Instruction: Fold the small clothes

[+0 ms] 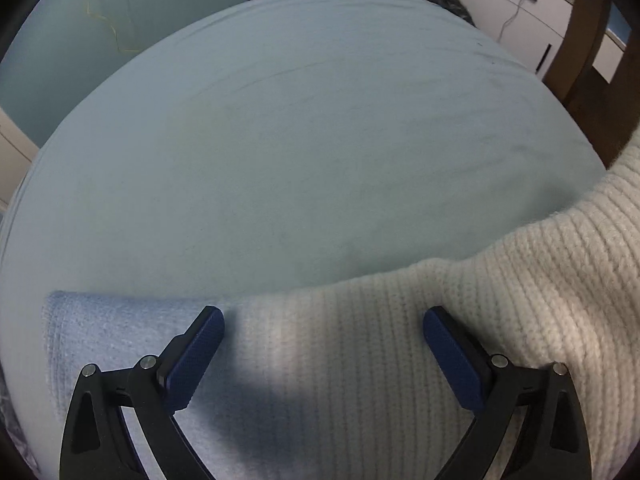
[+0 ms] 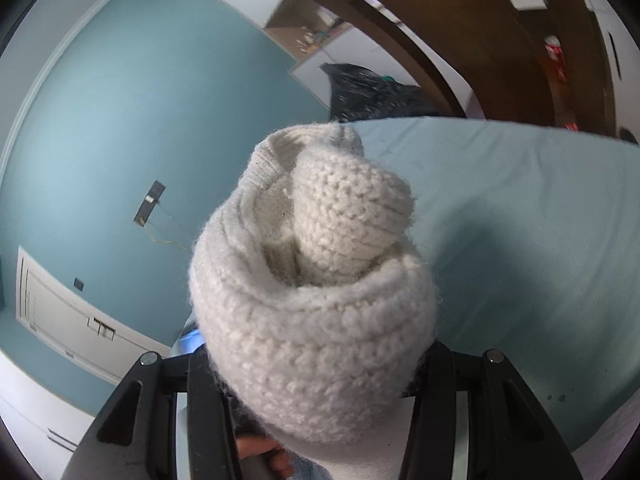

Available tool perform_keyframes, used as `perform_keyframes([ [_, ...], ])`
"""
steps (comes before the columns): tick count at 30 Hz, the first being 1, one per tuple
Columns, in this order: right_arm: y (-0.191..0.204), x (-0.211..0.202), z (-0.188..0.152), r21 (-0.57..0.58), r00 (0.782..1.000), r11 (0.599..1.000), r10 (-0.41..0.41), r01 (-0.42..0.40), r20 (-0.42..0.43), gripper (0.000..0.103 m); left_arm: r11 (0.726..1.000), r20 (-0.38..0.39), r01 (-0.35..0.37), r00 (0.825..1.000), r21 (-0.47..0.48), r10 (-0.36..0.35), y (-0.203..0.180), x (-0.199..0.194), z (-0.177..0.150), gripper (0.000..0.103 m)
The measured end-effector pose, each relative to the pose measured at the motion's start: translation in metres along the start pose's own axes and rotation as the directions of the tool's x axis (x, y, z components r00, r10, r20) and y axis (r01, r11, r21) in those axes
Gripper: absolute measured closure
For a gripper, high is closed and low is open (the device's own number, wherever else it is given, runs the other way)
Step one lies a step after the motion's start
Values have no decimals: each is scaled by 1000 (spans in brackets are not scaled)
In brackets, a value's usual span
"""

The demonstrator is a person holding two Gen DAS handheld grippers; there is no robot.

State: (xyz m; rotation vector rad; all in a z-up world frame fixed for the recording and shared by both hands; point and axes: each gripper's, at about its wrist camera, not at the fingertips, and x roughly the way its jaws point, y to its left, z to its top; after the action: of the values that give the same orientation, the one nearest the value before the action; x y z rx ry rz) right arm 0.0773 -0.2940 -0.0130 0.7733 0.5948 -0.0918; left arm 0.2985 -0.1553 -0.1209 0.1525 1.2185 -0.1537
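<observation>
Cream chunky knit, soft and floppy: the sweater (image 2: 312,320) bunches in the right tongs (image 2: 320,380), clamped on it, while the left tongs (image 1: 323,344) gape wide above its flat part on the bed (image 1: 300,140) (take hems).

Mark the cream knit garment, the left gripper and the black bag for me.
cream knit garment (image 2: 316,320): right wrist view, bunched fold.
left gripper (image 1: 323,322): left wrist view, midway between fingertips.
black bag (image 2: 376,92): right wrist view, its middle.
</observation>
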Motion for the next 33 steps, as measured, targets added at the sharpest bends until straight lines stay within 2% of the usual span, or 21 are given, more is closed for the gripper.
perform_keyframes([
  [2,4,3,-3,-26,1000,1000,-4,4,-5,59,998,78,-61,995,-29,63,18,-17,-4,3],
  [3,3,1,-2,-20,1000,1000,4,-4,4,59,992,135,-120,983,-36,124,31,-30,-10,3],
  [5,1,-2,0,-13,1000,1000,19,-19,11,59,980,177,-198,964,-30,200,46,-45,-24,3],
  [7,3,-4,2,-17,999,999,39,-38,21,59,971,189,-238,953,-17,237,45,-57,-41,3],
  [9,10,-4,0,-46,998,998,51,-50,29,59,967,195,-253,950,26,243,38,-60,-64,3],
  [10,16,-4,-2,-71,998,996,57,-54,33,59,965,194,-258,950,54,243,36,-57,-64,3],
  [12,23,-5,-5,-110,996,992,70,-64,46,59,963,200,-242,956,121,215,16,-45,-80,2],
  [13,28,-6,-6,-135,995,988,78,-70,56,59,957,229,-260,947,128,226,9,-40,-87,2],
  [14,33,-9,-7,-159,994,984,88,-76,67,59,963,237,-249,947,106,219,8,-31,-91,2],
  [17,40,0,-17,-211,995,975,87,-76,42,59,973,207,-215,959,85,193,15,-32,-98,3],
  [18,43,3,-20,-234,996,970,77,-65,42,59,967,216,-236,953,93,212,16,-39,-98,3],
  [21,49,2,-22,-282,994,958,77,-54,74,59,938,327,-345,891,37,315,27,-77,-120,3],
  [22,50,2,-20,-284,994,957,85,-60,75,59,946,341,-322,893,30,293,26,-85,-130,3],
  [24,50,4,-17,-280,992,957,96,-71,77,59,960,331,-268,916,83,227,19,-86,-152,3],
  [25,50,4,-16,-277,992,958,98,-74,74,59,950,323,-288,916,121,237,11,-79,-160,3],
  [26,50,5,-16,-273,992,959,102,-80,69,59,937,357,-326,896,127,264,1,-74,-169,3],
  [27,50,5,-16,-273,992,958,108,-86,67,59,935,373,-332,888,121,267,-15,-67,-173,3],
  [28,52,5,-17,-279,992,956,114,-93,61,59,941,367,-317,894,117,256,-23,-60,-166,3],
  [30,54,7,-22,-295,991,950,122,-102,48,59,964,319,-244,926,104,200,-21,-54,-158,3],
  [31,56,7,-25,-317,991,943,120,-98,52,59,982,271,-164,953,91,134,-8,-58,-154,4],
  [33,60,6,-28,-352,990,931,121,-91,65,59,997,216,-64,975,48,52,29,-65,-152,3],
])
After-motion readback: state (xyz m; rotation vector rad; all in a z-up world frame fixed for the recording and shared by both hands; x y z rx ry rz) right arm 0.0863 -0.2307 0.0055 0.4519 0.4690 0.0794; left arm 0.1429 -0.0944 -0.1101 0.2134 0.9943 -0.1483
